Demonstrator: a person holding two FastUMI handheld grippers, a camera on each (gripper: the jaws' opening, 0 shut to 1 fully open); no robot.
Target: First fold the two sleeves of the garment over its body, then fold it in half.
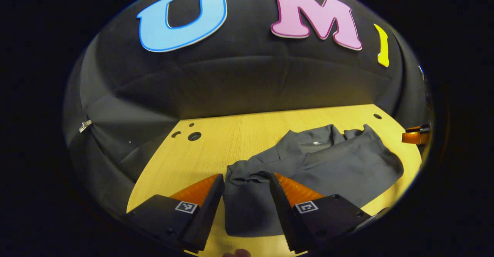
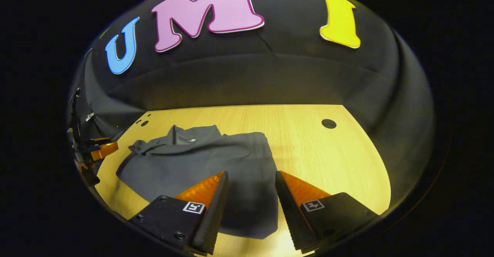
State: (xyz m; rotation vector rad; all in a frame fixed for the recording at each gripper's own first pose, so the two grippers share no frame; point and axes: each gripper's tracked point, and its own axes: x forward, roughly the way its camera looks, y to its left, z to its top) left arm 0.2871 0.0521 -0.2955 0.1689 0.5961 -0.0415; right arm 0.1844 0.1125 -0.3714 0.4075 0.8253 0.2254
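Shirt (image 1: 320, 160) lies flat near the bench's (image 1: 231, 133) front edge, sleeves seemingly folded in. Both claws, left (image 1: 246, 195) and right (image 2: 251, 195), gape empty above its hem; pinch both hem corners evenly before halving.

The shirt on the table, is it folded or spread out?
Partly folded: the shirt has its sleeves laid over its body, not yet halved.

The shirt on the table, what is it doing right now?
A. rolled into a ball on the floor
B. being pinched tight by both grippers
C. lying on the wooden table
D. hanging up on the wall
C: the dark grey shirt lies spread on the wooden table, with the open right gripper and left gripper above it, pinching nothing.
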